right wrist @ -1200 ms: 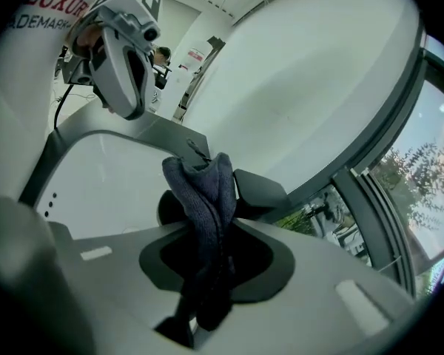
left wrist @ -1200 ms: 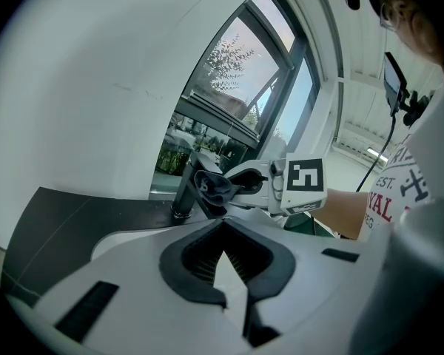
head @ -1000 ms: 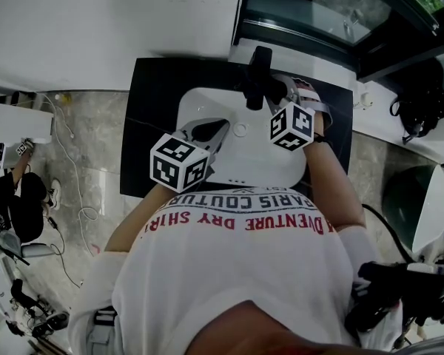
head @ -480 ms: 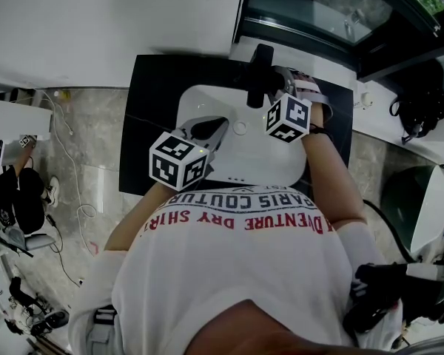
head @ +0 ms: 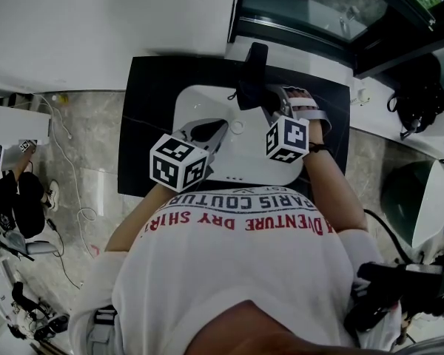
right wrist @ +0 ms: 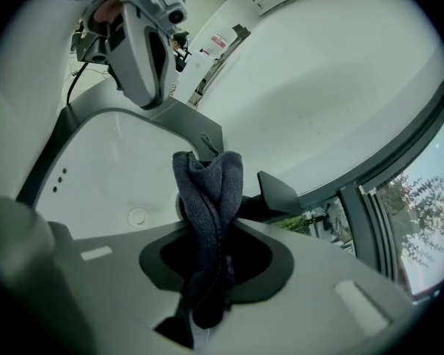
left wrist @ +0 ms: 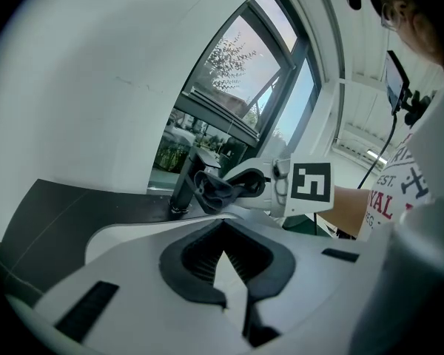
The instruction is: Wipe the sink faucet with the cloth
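Faucet, head view: black, upright at the back rim of the white sink, which is set in the black table. Right tool presses a dark cloth against the faucet's lower part. Left tool hovers over the basin near the drain, apart from the faucet.

Left gripper view: jaws meet at the tips, nothing between them. Ahead, cloth touches faucet.

Right gripper view: jaws clamp the bunched cloth; faucet lever sits just behind.

Judgement: wiping under way; top, lever and back side likely remain. Window frame close behind limits reach.
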The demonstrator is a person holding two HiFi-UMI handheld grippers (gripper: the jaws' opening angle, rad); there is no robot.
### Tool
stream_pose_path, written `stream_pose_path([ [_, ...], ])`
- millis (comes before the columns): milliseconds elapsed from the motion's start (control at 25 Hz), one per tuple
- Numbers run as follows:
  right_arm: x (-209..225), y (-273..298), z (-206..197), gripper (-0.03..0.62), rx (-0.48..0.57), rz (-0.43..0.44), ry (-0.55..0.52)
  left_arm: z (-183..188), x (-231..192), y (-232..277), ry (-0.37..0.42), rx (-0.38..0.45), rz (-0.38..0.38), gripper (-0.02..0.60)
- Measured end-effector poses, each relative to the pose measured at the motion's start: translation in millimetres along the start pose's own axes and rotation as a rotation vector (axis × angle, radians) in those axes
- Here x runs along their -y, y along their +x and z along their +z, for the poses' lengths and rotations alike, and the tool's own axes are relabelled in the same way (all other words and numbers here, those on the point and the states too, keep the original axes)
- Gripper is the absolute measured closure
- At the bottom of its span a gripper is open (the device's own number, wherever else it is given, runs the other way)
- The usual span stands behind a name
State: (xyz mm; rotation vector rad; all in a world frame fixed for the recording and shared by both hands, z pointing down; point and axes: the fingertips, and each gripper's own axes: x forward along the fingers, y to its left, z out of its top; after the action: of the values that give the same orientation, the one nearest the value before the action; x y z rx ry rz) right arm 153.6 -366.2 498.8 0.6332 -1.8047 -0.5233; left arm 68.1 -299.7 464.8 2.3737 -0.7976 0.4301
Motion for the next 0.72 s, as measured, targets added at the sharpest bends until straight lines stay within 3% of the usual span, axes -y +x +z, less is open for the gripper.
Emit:
stream_pose_path([
  [320, -20, -10, 2, 0.516, 0.033, 0.092, -0.019, -1, 4, 2, 0.003, 0.0, -0.005, 0.58],
  [720, 19, 10, -5, 0.515, 0.035, 0.093, 0.125, -1, 0, -2, -0.005, -0.002, 0.009, 0.581],
])
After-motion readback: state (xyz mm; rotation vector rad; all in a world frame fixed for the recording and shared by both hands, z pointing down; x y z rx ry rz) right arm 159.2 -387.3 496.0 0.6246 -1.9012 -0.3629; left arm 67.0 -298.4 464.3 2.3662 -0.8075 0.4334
